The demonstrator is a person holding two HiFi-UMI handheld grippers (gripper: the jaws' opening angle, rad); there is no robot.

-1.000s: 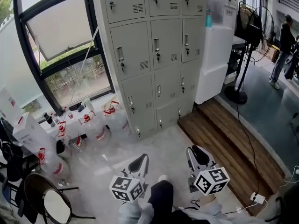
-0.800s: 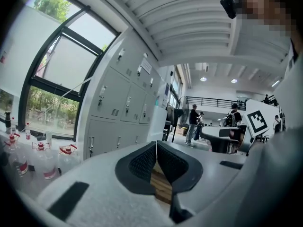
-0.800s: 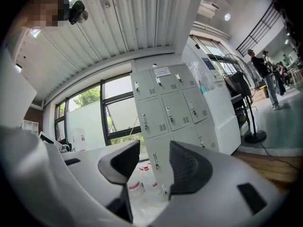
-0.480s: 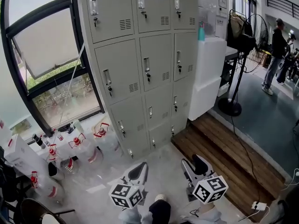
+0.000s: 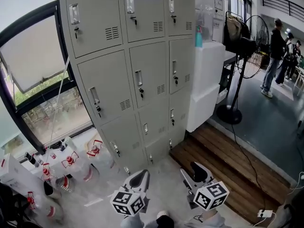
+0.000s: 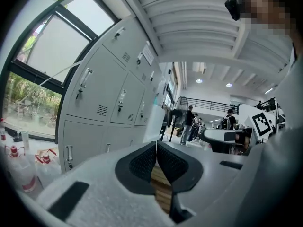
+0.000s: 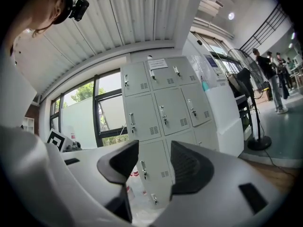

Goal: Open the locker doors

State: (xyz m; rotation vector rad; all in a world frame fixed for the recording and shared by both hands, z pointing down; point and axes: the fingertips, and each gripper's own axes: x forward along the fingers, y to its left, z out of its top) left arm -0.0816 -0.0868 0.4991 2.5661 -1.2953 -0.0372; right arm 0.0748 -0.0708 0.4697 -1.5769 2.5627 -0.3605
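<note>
A grey bank of lockers [image 5: 137,80] stands ahead, all doors closed, each with a small handle [image 5: 138,78] and a vent. Both grippers are held low in the head view, well short of the lockers and pointing at them. My left gripper [image 5: 140,176] is shut with its pads together and nothing between them [image 6: 155,148]. My right gripper [image 5: 192,171] has just been opening and now stands open and empty [image 7: 154,152]. Through its gap I see the lower locker doors [image 7: 156,169]. The left gripper view shows the lockers [image 6: 102,93] off to the left.
Several plastic bottles with red caps [image 5: 69,161] stand on the floor left of the lockers, under a large window [image 5: 33,65]. A white cabinet [image 5: 206,80] adjoins the lockers on the right. A fan on a stand [image 5: 240,56], a wooden step [image 5: 223,165] and people [image 5: 274,56] are further right.
The lockers have grown larger and closer in the head view. Both grippers have been carried forward towards them.
</note>
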